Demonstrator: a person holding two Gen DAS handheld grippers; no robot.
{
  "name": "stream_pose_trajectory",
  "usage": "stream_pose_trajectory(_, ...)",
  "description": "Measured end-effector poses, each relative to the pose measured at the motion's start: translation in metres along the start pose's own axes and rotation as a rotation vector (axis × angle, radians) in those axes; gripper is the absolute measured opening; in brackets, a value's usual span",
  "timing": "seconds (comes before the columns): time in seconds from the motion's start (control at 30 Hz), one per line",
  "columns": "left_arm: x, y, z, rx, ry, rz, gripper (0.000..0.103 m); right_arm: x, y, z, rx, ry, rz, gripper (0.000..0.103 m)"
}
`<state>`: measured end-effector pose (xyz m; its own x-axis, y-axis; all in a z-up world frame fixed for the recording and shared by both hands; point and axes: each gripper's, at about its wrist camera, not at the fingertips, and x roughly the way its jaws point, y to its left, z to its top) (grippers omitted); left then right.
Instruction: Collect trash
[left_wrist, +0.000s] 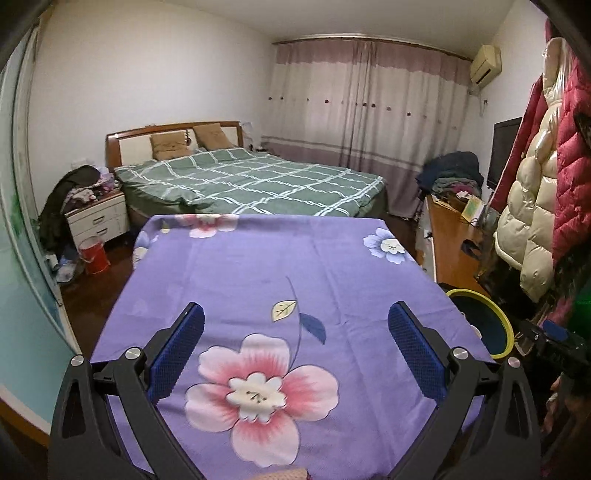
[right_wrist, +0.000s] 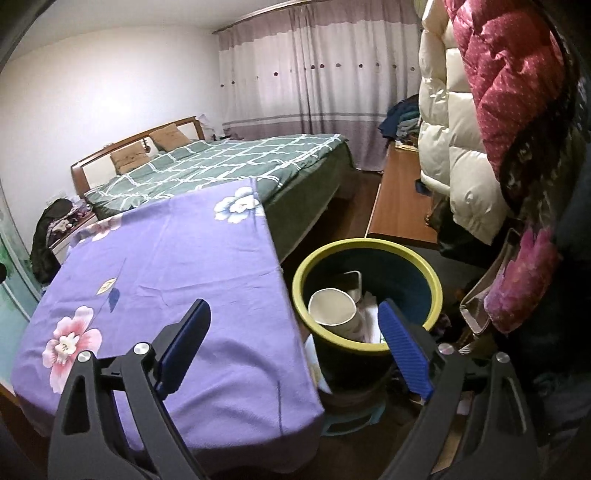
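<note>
Paper cups (right_wrist: 334, 306) inside the bin (right_wrist: 369, 247) (right wrist view only); both grippers' jaws wide, empty.

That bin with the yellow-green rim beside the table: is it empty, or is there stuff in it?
Not empty. The right wrist view shows the bin holding a white paper cup tipped on its side, with other pale scraps beside it.

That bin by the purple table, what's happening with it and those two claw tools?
A person is collecting trash with a left gripper and a right gripper, both with jaws wide and empty. The purple flowered tablecloth shows no litter. The yellow-rimmed bin beside the table holds a paper cup and other paper waste.
</note>
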<state>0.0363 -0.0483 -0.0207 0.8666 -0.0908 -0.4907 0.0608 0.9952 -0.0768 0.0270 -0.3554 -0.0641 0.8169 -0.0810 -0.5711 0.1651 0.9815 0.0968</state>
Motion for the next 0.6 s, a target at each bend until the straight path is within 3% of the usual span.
stream_pose_trajectory(0.6,-0.010,0.005,-0.011,-0.021,0.002,0.024,0.098,-0.014,0.020,0.001,-0.025,-0.033,0.028,0.090)
